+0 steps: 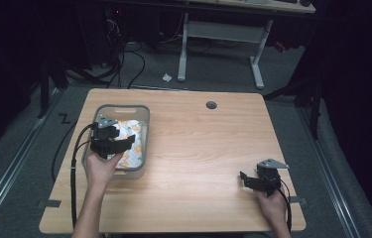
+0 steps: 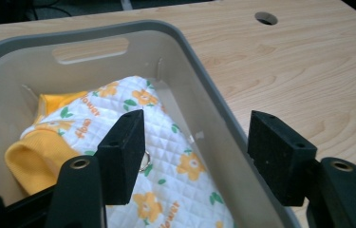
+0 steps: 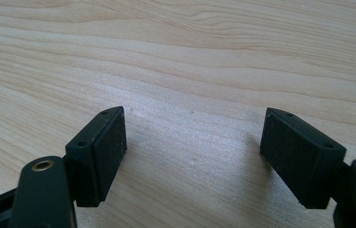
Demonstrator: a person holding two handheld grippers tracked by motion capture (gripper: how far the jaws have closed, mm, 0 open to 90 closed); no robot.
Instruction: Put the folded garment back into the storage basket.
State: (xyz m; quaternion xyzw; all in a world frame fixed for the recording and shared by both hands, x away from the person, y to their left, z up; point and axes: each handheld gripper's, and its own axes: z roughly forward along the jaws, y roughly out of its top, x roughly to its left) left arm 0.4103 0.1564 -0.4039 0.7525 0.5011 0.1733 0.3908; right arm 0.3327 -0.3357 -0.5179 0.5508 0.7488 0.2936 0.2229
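Light wood counter [image 1: 198,163], rounded corners, bare over most of top. Round cable hole [image 1: 211,105] near counter's far edge, right of centre; same hole [image 2: 266,18] seen in left gripper view. Beyond counter's far edge: white-legged desk frame [image 1: 220,47] on grey carpet. Black cables [image 1: 124,62] loop on floor past counter's far-left corner. Small white scrap [image 1: 166,77] on floor between counter and desk frame. Metal floor rail [image 1: 12,163] runs along counter's left side.
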